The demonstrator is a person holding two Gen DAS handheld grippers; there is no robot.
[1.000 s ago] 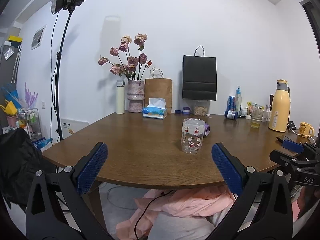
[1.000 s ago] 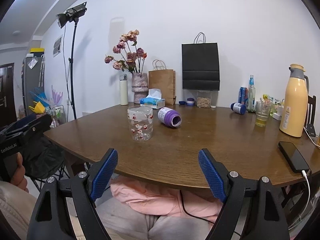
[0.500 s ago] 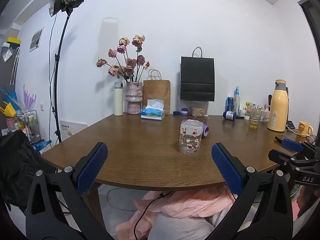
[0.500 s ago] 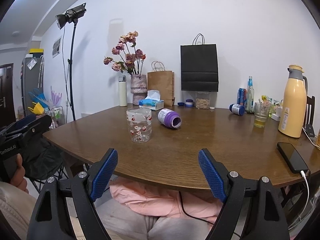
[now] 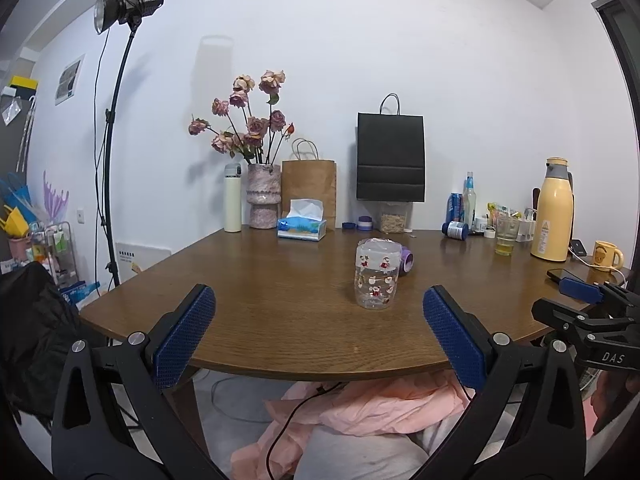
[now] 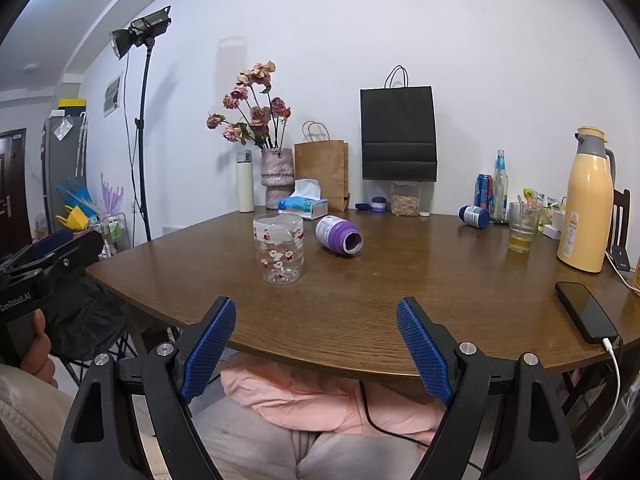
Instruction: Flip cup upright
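The clear glass cup (image 5: 377, 276) (image 6: 279, 249) stands on the brown wooden table (image 5: 280, 300) (image 6: 400, 300), toward the middle and somewhat nearer my front edge than the back one. It carries rows of small red-and-white cartoon figures, and a whitish band wraps its upper part (whether the mouth faces up or down I cannot tell through the glass). Just behind it lies a purple-capped bottle (image 6: 338, 236) (image 5: 405, 261) on its side, near the cup but apart from it in the right wrist view.

My left gripper (image 5: 318, 334) hangs off the near edge of the table, level and pointing at the cup, its blue pads (image 5: 185, 336) spread wide with nothing between them. My right gripper (image 6: 316, 348) sits the same way, short of the near edge, jaws parted and empty, the cup ahead and left of its centre line. Both tongs are well apart from the cup.

Along the back edge stand a vase of dried roses (image 5: 262, 196), a tissue box (image 5: 302, 228) and a yellow thermos (image 5: 554, 210); a phone (image 6: 586, 312) lies by the right edge.
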